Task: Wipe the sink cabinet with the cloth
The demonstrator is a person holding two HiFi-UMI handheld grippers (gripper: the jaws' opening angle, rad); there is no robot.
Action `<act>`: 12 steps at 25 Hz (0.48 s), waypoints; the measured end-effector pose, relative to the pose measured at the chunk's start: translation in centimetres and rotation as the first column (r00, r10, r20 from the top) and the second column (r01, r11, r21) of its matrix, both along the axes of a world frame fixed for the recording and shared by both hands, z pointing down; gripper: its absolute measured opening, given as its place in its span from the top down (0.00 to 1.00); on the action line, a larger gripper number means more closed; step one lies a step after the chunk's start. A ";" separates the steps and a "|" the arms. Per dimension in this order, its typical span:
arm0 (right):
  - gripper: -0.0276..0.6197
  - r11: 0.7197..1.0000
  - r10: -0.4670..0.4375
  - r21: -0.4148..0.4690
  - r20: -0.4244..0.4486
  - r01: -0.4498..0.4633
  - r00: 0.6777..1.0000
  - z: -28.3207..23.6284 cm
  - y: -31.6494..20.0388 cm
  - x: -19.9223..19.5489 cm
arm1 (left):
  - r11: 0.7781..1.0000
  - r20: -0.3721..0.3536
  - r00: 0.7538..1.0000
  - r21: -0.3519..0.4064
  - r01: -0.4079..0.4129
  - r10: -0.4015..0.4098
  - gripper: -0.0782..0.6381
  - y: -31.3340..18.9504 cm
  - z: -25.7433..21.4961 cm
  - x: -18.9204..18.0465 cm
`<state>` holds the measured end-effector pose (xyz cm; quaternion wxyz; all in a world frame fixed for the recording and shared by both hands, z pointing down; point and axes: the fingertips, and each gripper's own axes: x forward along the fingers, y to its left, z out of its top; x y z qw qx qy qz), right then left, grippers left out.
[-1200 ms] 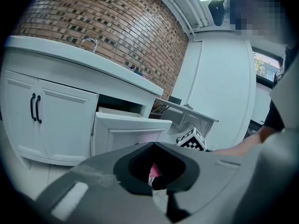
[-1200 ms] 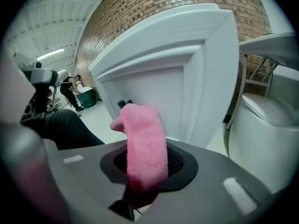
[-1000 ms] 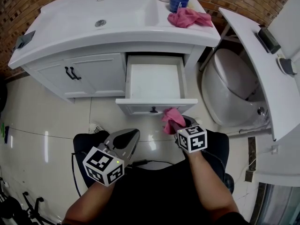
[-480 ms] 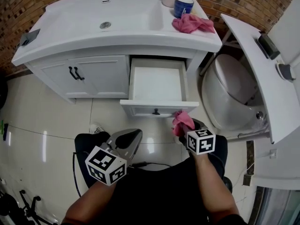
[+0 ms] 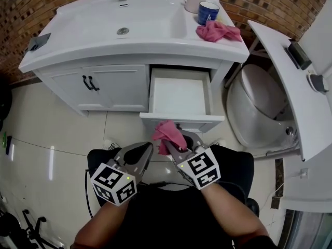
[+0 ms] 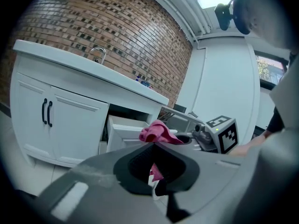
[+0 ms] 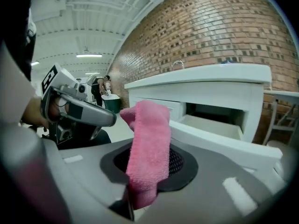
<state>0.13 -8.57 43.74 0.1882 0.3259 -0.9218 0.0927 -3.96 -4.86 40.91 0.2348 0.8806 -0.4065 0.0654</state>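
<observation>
— Right hand-held gripper (image 5: 168,144) is clenched on the pink cloth (image 5: 167,130), just short of the sink cabinet (image 5: 114,90). Left hand-held gripper (image 5: 147,148) is closed on nothing.
— Any wiping done?
— None yet, I judge: the cloth touches nothing. Open drawer (image 5: 179,95) juts out at twelve o'clock, toilet (image 5: 259,108) crowds three, and a spare cloth (image 5: 218,31) lies on the tabletop (image 5: 155,40) at one.

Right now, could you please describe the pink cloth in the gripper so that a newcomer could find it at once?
Find the white sink cabinet, whose drawer stands open. Just in front of that drawer, the right gripper is shut on the pink cloth. Unlike the other pink cloth lying on the countertop beside the blue mug, this one stands bunched between jaws.
</observation>
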 end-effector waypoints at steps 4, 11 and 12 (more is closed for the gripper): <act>0.81 0.995 -0.067 0.076 -0.007 0.068 0.998 -1.0 -0.5 -3.8 | 1.000 0.018 0.999 0.011 0.028 -0.028 0.88 0.2 -0.5 -1.6; 0.81 0.992 -0.065 0.106 -0.060 0.071 0.996 0.2 -1.7 -5.5 | 0.999 0.029 0.999 0.008 0.033 -0.033 0.88 0.0 -0.3 -2.3; 0.81 0.993 -0.056 0.104 -0.062 0.062 0.997 0.3 -1.9 -5.1 | 1.000 0.029 0.999 0.009 0.027 -0.027 0.88 -0.1 -0.2 -2.0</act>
